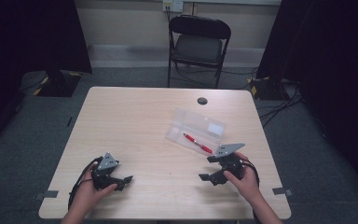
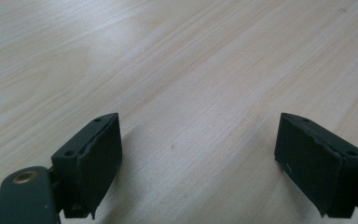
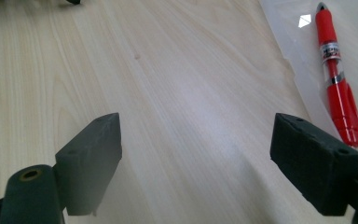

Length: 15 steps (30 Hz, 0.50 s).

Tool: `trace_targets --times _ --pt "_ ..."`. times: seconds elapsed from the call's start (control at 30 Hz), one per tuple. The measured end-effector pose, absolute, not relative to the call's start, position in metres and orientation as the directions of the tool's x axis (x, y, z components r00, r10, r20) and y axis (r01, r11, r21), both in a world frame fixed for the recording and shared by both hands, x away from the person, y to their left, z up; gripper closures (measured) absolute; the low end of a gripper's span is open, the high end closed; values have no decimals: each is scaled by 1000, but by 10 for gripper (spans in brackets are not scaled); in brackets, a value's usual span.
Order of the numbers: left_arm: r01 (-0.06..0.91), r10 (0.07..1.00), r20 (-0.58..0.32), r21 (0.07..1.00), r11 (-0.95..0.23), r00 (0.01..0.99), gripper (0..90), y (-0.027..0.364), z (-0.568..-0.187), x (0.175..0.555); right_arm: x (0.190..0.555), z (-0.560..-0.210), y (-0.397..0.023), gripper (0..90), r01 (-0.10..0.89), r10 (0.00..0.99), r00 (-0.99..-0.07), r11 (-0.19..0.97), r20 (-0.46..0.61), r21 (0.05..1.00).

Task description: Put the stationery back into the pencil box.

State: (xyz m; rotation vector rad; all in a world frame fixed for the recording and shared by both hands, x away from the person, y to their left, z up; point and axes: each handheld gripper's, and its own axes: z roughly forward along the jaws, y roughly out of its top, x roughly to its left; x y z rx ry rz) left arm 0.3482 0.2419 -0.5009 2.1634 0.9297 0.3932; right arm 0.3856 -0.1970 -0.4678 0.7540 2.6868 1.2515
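Note:
A red pen lies inside a clear plastic case standing open on the right half of the light wooden table. In the right gripper view the red pen lies on the clear plastic case just beyond the right jaw. My right gripper rests near the table's front right, just below the case, open with nothing between its jaws; its own view shows bare wood there. My left gripper sits at the front left, open over bare wood.
A black folding chair stands behind the table's far edge. A round dark cable hole sits near the table's back. Cables trail on the carpet to the right, and dark curtains hang on both sides.

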Motion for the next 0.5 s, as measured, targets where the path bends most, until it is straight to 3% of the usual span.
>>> trace_targets --times 0.5 --pt "492 723 -12 740 -458 691 147 242 -502 348 373 -490 -201 162 394 457 -881 565 123 725"
